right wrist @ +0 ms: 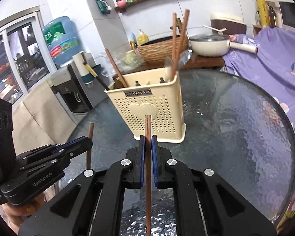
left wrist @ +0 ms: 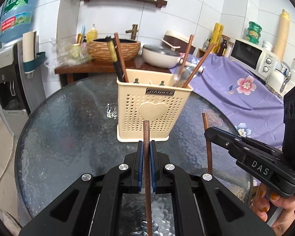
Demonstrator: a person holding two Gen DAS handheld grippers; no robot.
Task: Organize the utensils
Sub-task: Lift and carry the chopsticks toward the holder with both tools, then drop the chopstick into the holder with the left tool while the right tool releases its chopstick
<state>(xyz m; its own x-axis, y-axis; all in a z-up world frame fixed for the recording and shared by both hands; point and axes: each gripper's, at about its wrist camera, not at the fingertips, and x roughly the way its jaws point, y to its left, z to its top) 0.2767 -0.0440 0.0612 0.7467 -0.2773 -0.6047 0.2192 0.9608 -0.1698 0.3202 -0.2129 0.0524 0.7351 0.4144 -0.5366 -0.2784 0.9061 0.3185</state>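
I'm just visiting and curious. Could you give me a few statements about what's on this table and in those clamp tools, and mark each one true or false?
1. Each gripper holds a brown chopstick: the left gripper, the right gripper. True.
2. The cream utensil holder is empty. False: it holds chopsticks and a spoon.
3. The holder lies on its side. False: it stands upright on the glass table.
4. The holder's front bears a raised heart. True.

The counter [left wrist: 68, 129] is dark textured glass, glossy and rippled. The utensil caddy [left wrist: 153, 114] is cream plastic, matt and perforated. Each chopstick [left wrist: 147, 157] looks like brown wood with a dull finish. The left claw [left wrist: 147, 147] is matt black plastic with blue pads [left wrist: 140, 157] and shiny metal screws
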